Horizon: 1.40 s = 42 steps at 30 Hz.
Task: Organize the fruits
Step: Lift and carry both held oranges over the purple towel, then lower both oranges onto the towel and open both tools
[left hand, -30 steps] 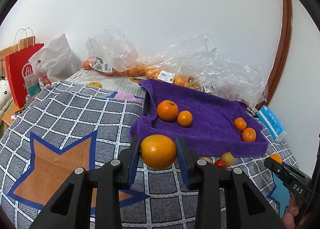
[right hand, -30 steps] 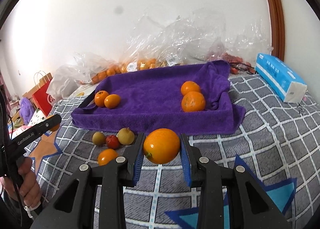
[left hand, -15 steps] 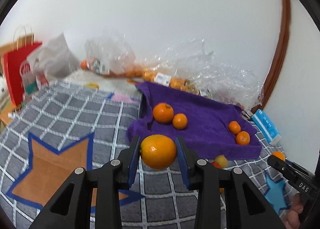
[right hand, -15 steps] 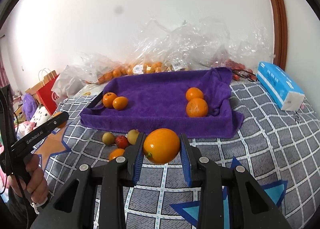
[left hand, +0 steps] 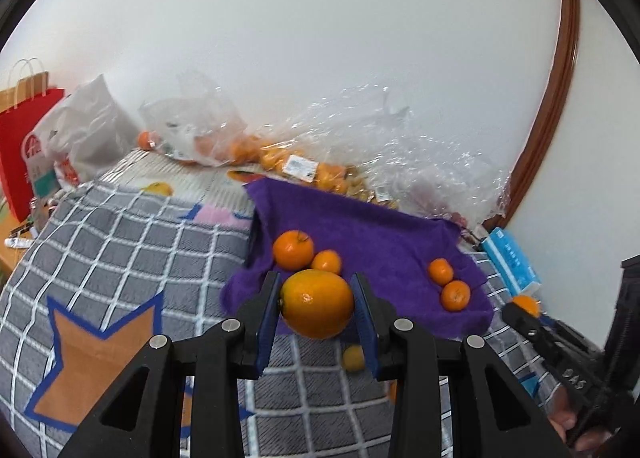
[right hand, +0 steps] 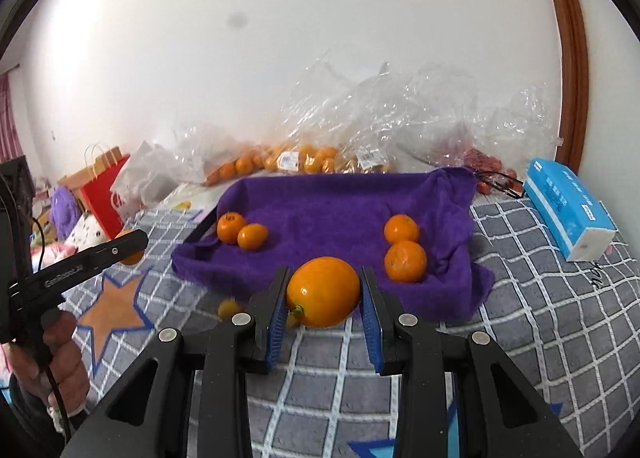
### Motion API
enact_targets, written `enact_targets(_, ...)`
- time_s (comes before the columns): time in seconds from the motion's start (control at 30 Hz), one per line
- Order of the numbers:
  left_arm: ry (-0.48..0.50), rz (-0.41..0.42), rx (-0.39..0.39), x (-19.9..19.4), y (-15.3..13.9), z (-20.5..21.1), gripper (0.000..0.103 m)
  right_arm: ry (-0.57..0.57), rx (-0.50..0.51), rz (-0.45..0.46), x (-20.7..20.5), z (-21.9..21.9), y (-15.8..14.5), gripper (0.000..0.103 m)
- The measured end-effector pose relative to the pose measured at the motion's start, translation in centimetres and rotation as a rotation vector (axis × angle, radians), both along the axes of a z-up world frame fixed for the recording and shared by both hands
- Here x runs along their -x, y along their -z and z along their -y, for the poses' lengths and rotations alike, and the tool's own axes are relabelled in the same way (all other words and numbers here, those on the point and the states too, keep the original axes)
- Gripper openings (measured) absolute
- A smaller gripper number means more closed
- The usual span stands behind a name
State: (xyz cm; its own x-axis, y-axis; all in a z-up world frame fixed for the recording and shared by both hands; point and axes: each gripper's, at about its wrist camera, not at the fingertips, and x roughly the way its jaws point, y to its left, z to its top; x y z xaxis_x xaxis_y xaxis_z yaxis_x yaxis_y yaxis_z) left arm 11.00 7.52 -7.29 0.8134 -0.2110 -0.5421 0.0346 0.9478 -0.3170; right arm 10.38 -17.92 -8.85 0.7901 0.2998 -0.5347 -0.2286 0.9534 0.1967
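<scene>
My left gripper [left hand: 317,304] is shut on a large orange [left hand: 317,304] and holds it above the near edge of the purple towel [left hand: 372,242]. My right gripper [right hand: 323,292] is shut on another large orange [right hand: 323,292] just before the towel [right hand: 332,210]. Two oranges [right hand: 242,230] lie on the towel's left side and two more [right hand: 404,254] on its right. A small yellow fruit [right hand: 229,308] lies on the blanket before the towel; other small fruits are hidden behind the grippers.
A grey checked blanket [right hand: 540,318] with orange stars covers the surface. Clear plastic bags of oranges [right hand: 304,158] line the wall behind the towel. A blue tissue pack [right hand: 568,210] lies at the right. A red paper bag [left hand: 24,150] stands at the far left.
Both grippers have risen and moved forward toward the towel, each still holding its orange. The small fruits on the blanket have slid under the grippers' fingers.
</scene>
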Motion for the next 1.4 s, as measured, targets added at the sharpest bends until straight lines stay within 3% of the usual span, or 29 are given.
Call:
enact_targets(0.43, -0.021, 0.027, 0.014, -7.1, -1.5, 0.4, 0.034, 0.020, -0.017, 0.060, -6.6, -0.5, -2.3, 0.034)
enact_targets(0.63, 0.007, 0.011, 0.046, -8.8, 1.4, 0.4, 0.034, 0.045, -0.060, 0.031, -8.5, 0.0, 0.4, 0.034)
enact_targets(0.73, 0.014, -0.057, 0.061, -9.4, 2.9, 0.6, 0.034, 0.060, -0.054, -0.007, -9.1, 0.3, 1.9, 0.034)
enact_targets(0.93, 0.019, -0.023, 0.016, -9.0, 2.9, 1.4, 0.034, 0.076, -0.061, -0.034, -10.2, 0.9, 2.9, 0.034)
enact_targets(1.4, 0.045, -0.101, 0.068, -9.9, 4.3, 1.2, 0.034, 0.087, -0.039, -0.057, -10.9, 1.2, 4.0, 0.034)
